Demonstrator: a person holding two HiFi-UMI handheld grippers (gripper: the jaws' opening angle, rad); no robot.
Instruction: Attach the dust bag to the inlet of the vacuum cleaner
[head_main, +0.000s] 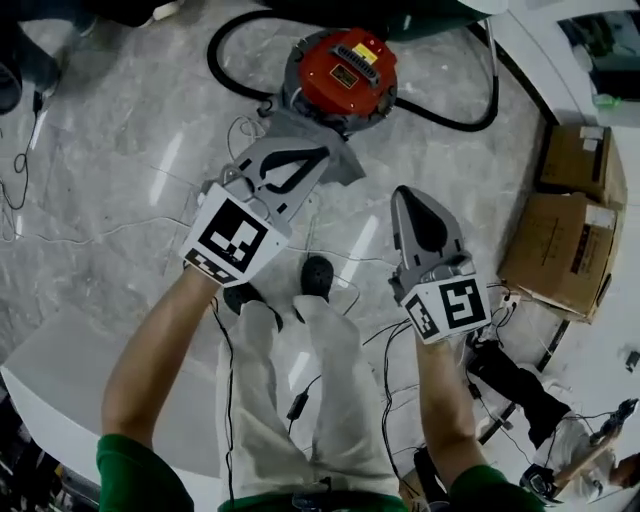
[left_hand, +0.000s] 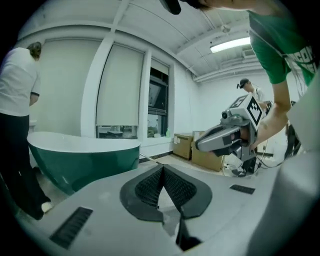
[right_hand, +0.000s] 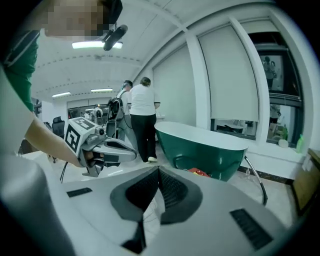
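Quick look at where we are: from the head view, both our bare forearms come up from the bottom of the frame, green sleeves at the lower edge, with our light trousers and dark shoes between them. The left gripper (head_main: 318, 155) sits centre-left, rolled over so its marker cube is tilted, and it points toward the upper right. The right gripper (head_main: 403, 197) sits centre-right and points up and a touch left, well apart from the other one. Both are held up off the marble floor (head_main: 120, 150). Their own views look out across the room at the green bathtub (left_hand: 85, 160) rather than down. Both sets of jaws are closed tip to tip with nothing pinched between them. The red vacuum cleaner (head_main: 340, 68) stands at the top centre on the floor, with its black hose (head_main: 230, 75) looping round it. There's a grey shape (head_main: 345, 165) just below it, beside the left gripper's tip, and we can't tell if that's the dust bag. Cardboard boxes (head_main: 565, 250) sit at the right edge.
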